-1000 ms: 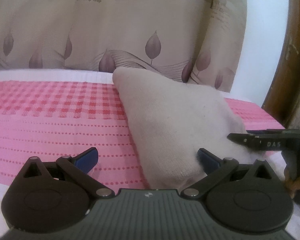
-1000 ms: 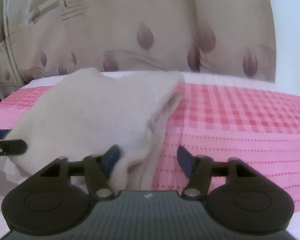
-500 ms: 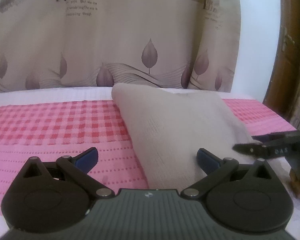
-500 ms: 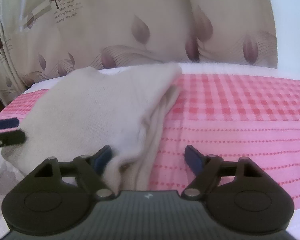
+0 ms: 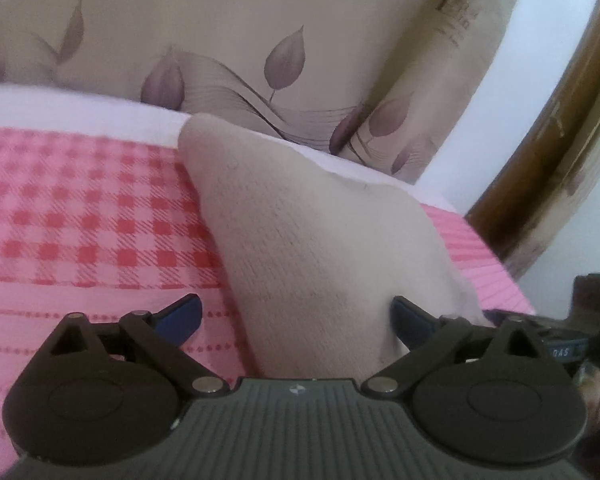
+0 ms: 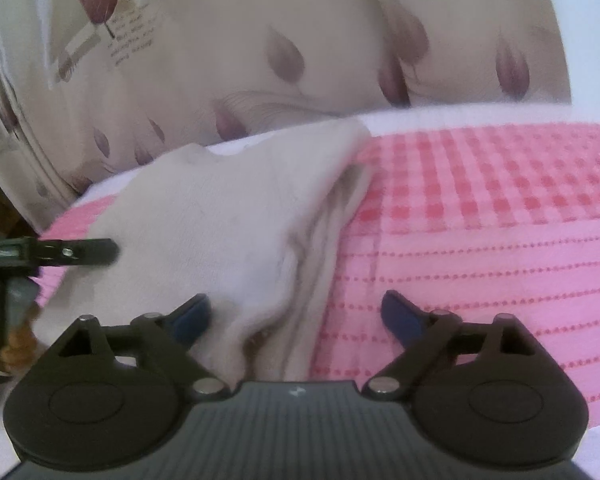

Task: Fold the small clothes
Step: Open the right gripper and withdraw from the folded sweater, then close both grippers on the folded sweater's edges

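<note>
Lying under both tongs is the biggest thing in view, a pink checked cloth point(image 5: 80, 232) covering what may be a bed or a tabletop; I cannot tell which. Behind it, far ahead of the tongs, hangs a beige curtain point(image 6: 300, 40) printed with leaves.

The garment point(image 5: 320, 248), a small cream knit piece already doubled over, lies on the cloth straight ahead of the left tongs point(image 5: 296, 316), its near edge reaching in between their blue tips. In the right view the same garment point(image 6: 228, 216) sits ahead and to the left, with its loose layered edges bunched just inside the left tip of the right tongs point(image 6: 296, 316).

Both tongs stand wide open and grip nothing. The right tip of the left pair seems to touch the knit, though blur makes that uncertain.

The main risk, as I judge it, is a partial grab: closing on the bunched stack could catch only the top layer, so the fold peels apart when lifted. A closing tip could also pinch the checked cloth beneath and drag it along. With the two pairs close together at the near edge, they may knock each other, and uneven pulls would skew the crease.
</note>
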Motion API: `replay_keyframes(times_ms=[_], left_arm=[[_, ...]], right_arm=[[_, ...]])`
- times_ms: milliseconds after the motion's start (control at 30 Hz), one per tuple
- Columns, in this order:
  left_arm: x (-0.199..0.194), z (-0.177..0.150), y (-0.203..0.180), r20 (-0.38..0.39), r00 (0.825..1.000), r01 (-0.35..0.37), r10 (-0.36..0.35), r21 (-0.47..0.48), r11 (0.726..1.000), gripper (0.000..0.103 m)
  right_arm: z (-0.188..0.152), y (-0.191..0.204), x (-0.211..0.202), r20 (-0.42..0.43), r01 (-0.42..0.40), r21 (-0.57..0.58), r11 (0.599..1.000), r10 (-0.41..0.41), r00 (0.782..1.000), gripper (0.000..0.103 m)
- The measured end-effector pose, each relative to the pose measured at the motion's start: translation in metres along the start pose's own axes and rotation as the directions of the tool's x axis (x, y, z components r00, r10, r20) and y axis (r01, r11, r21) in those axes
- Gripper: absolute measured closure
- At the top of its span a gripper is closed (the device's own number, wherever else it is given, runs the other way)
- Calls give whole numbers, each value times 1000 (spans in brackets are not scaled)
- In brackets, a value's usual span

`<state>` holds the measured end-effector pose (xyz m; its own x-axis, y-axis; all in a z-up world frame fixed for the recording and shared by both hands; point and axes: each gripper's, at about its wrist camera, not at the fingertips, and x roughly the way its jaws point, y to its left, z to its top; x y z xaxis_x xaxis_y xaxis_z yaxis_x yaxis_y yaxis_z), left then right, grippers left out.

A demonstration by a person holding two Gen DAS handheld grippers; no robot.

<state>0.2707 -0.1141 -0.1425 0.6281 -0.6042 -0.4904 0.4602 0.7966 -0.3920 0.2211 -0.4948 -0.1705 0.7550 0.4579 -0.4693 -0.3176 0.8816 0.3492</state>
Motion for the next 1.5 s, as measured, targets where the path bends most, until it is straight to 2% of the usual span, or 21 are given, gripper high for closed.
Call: replay_keyframes(times_ms=[133,267,433,600,733,933,1000,1100,1133,1300,1467,1500], left_arm=[[10,4,3,-16,998,56,-56,13,998,10],[17,6,5,-20,995,98,-97,20,995,14],[21,5,5,-17,993,114,-114,27,993,14],[19,4,11,-6,991,135,-135,2,991,15],[21,3,7,-1,993,120,-120,27,992,14],[23,1,-3,-6,995,95,-95,82,992,8],[25,1,-4,-8,996,92,-92,92,991,8],[25,1,-3,-12,995,99,-98,83,992,8],[26,2,-2,-13,995,103,-102,76,992,8],[28,5,2,-21,992,126,-125,38,991,9],[31,11,17,-12,985,170,-171,-59,984,26],[31,11,19,-13,984,175,-176,-66,982,27]], right_arm=[[6,-12,1,-6,-71,71,995,71,997,0],[17,-19,8,-22,-90,89,992,92,995,0],[29,-27,19,-31,-139,148,979,145,989,0],[38,-18,36,-62,-187,84,979,193,979,0],[42,-15,51,-95,-316,116,942,327,940,0],[46,-41,56,-64,-426,231,875,450,891,1],[50,-37,58,-98,-410,187,893,433,896,0],[51,-38,64,-76,-431,122,894,441,894,0],[51,-39,64,-70,-444,117,888,454,888,0],[54,-36,63,-98,-425,103,899,434,896,0],[54,-32,65,-88,-406,107,908,416,905,0],[55,-32,65,-90,-406,109,908,415,905,0]])
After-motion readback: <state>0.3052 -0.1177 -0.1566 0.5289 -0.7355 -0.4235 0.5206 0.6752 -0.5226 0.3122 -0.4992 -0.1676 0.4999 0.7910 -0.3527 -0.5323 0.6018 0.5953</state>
